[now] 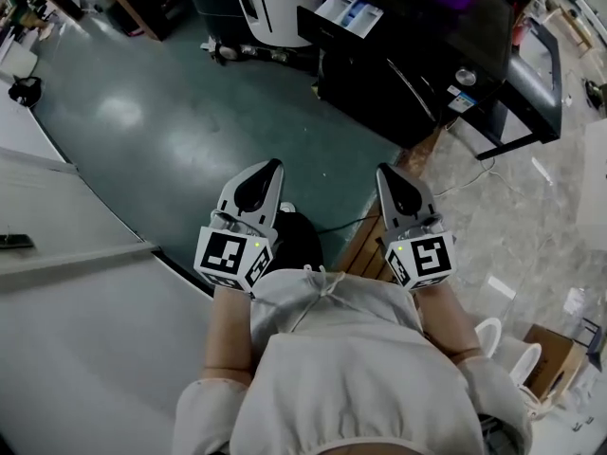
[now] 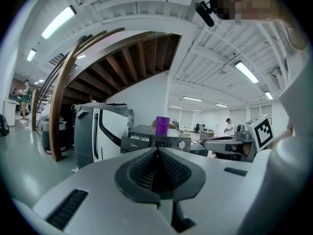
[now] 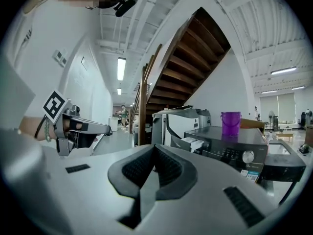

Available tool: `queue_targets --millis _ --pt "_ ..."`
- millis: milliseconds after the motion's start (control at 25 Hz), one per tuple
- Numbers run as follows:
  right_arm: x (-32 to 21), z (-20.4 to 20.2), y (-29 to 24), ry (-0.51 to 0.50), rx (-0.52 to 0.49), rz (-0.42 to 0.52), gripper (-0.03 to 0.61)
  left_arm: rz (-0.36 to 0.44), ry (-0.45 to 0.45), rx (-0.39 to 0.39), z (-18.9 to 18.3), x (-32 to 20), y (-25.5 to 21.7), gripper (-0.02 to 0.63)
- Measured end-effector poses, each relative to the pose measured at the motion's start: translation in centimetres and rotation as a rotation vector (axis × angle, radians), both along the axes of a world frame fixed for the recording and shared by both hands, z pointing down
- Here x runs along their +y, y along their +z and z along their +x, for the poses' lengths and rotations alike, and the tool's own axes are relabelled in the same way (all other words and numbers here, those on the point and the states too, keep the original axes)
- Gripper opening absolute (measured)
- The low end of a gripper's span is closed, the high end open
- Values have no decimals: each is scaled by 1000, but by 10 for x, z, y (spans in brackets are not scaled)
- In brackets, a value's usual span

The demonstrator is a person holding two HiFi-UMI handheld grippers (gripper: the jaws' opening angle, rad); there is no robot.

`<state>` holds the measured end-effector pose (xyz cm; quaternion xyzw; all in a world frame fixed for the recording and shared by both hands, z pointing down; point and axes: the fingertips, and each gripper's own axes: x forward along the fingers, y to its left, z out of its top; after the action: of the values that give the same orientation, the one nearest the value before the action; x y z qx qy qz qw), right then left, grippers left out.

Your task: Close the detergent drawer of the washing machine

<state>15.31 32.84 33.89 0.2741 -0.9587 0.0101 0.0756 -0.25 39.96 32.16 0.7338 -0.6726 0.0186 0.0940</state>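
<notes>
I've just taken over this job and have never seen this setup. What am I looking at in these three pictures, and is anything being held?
There is no robot here: a person holds a two-jaw tool in each hand. The head view comes from a camera on the person's head looking down, and it shows the left tool and the right tool in front of the body. The other two pictures come from cameras riding on each tool, looking along its jaws. Both tools have their jaws together and hold nothing. Ahead stands the dark washing machine, with its white detergent drawer pulled out and a purple bucket on top. Neither tool touches the machine.
</notes>
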Motion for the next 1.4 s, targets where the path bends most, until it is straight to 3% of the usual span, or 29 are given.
queue_targets --millis 280,560,760,1080,1200,1400 --pt "-77 -85 -14 189 14 -41 3 -40 182 16 -88 -93 -11 21" --pt "-135 -133 -31 342 24 -83 3 -119 341 27 -134 -165 -15 21" --pt "-153 -137 -30 359 53 -99 3 -166 378 25 -140 -199 -8 21" --pt "-217 -119 -11 394 27 -137 3 -211 438 53 -117 -266 33 21" --pt "-250 -114 -2 379 35 -133 2 -215 431 47 -111 -299 49 21" --pt "-290 -106 20 363 58 -162 3 -292 401 45 -105 -336 93 21"
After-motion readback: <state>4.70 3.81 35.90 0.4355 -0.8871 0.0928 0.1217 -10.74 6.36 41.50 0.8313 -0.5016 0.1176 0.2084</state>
